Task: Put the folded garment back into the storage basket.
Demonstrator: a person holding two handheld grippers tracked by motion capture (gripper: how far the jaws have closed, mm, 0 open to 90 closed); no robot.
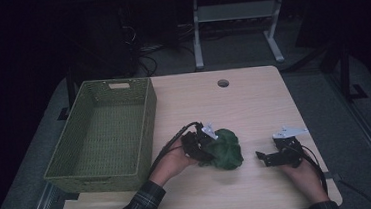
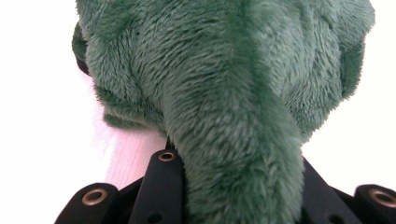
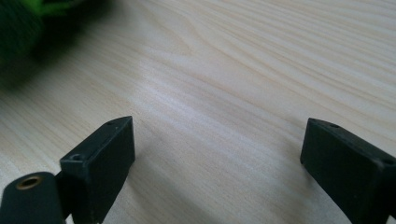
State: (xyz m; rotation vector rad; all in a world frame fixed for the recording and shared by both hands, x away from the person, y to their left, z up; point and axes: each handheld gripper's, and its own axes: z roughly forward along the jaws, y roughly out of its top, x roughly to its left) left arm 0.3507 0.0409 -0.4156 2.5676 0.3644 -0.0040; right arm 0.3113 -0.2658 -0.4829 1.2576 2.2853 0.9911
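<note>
A dark green plush toy (image 1: 228, 149) lies at the middle of the light wooden table (image 1: 243, 105). My left gripper (image 1: 211, 149) comes in from the toy's left and is shut on it. In the left gripper view a fold of the green plush (image 2: 224, 93) is pinched between the black jaws of my left gripper (image 2: 233, 186). My right gripper (image 1: 264, 157) rests low over the table to the right of the toy, apart from it. Its jaws stand open over bare wood in the right gripper view (image 3: 217, 154), with the plush toy (image 3: 18, 28) blurred at the top left.
A green woven basket (image 1: 147, 122) stands on the left part of the table, close to my left hand. A round cable hole (image 1: 223, 83) sits near the far edge. Beyond the table stand grey desk legs (image 1: 197, 33) on a dark floor.
</note>
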